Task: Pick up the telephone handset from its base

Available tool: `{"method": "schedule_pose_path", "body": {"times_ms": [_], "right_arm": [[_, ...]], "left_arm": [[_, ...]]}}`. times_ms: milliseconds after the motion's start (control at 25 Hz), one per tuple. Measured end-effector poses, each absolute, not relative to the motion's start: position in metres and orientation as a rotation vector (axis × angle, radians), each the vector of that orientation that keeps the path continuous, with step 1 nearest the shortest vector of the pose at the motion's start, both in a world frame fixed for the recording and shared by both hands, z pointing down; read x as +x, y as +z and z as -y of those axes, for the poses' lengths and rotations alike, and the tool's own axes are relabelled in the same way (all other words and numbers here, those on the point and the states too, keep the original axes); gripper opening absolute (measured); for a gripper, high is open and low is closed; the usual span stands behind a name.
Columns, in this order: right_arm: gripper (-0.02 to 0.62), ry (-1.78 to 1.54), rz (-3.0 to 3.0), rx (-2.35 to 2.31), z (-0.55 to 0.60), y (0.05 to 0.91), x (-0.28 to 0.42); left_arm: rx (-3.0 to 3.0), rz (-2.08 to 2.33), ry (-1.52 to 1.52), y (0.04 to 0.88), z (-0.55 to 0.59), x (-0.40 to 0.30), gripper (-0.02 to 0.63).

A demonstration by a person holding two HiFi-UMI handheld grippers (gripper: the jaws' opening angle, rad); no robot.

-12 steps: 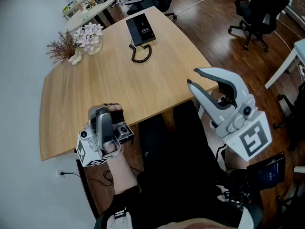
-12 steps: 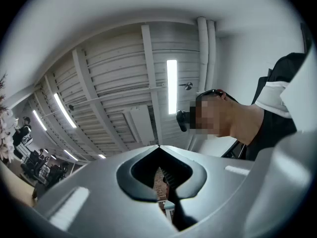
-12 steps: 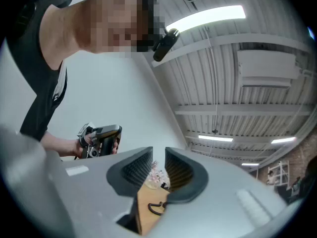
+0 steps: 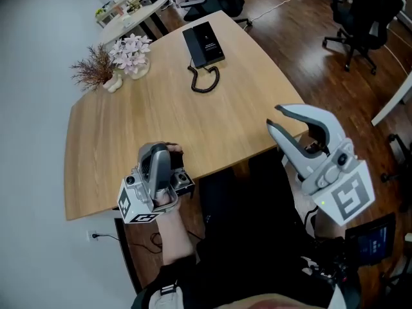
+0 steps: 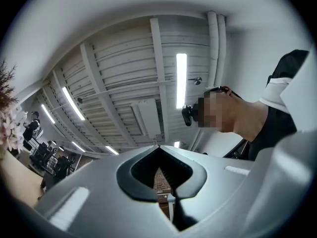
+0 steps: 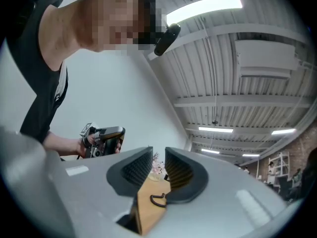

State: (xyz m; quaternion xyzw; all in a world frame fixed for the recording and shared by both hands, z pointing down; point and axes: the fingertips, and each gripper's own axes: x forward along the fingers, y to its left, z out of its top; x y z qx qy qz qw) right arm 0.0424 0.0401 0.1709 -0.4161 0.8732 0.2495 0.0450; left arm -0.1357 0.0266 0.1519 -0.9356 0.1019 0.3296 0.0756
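1. The telephone [image 4: 205, 44] lies at the far end of the wooden bench [image 4: 148, 127], a flat black slab. At this size the handset cannot be told apart from its base.
2. A black coiled cord [image 4: 205, 81] curls on the bench top just in front of the telephone.
3. Both grippers are at the near edge of the bench, well apart from the telephone.
4. The left gripper [image 4: 154, 156] is held in the left hand [image 4: 171, 154] above the near edge of the bench and tilts upward toward the ceiling. Its marker cube [image 4: 133, 206] faces down and to the left.
5. In the left gripper view, the left gripper's [image 5: 158, 147] jaws meet at the tips and nothing is between them. Only the ceiling with its strip lights [image 5: 181, 78] lies beyond.
6. The right gripper [image 4: 273, 116] hangs beyond the bench's right edge, above the wooden floor [image 4: 302, 50]. Its marker cube [image 4: 347, 198] is nearest the person.
7. The right gripper's [image 6: 158, 155] jaws stand a little apart and hold nothing. Through the gap, the right gripper view shows the bench top [image 6: 148, 202] and a loop of the cord [image 6: 158, 200].
8. The right gripper view also catches the left gripper [image 6: 104, 135] in its hand, off to the left.
9. Pink flowers [image 4: 131, 52] and a dried brown sprig [image 4: 95, 66] stand at the far left corner of the bench, left of the telephone.
10. Black office chairs [image 4: 360, 18] stand on the floor beyond the bench, at upper right.
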Motion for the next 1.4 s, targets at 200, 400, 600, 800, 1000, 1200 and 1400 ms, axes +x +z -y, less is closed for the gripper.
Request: {"method": "schedule_pose_path", "body": {"times_ms": [200,400,600,800,1000,1200,1400], "right_arm": [[0.08,0.653,-2.746,-1.251,0.006,0.197,0.032],[0.08,0.503,-2.85,-1.268,0.046,0.236,0.025],[0.08,0.48,-2.857,-1.272,0.073,0.241,0.024],[0.08,0.505,-2.848,-1.265,0.095,0.23,0.027],[0.08,0.566,-2.833,-1.233,0.132,0.211,0.03],[0.08,0.52,-2.857,-1.216,0.184,0.202,0.031],[0.078,0.365,-2.863,-1.238,0.258,0.212,0.032]], "left_arm": [[-2.832,-0.375,0.97,0.166,0.017,-0.143,0.002],[-2.871,-0.503,0.987,0.178,0.07,-0.156,0.0],[-2.894,-0.618,0.934,0.179,0.11,-0.162,0.0],[-2.938,-0.697,0.834,0.178,0.142,-0.158,0.0],[-2.97,-0.875,0.834,0.174,0.192,-0.166,0.008],[-3.063,-0.898,0.771,0.179,0.247,-0.161,0.121],[-3.19,-0.91,0.597,0.208,0.317,-0.152,0.204]]}}
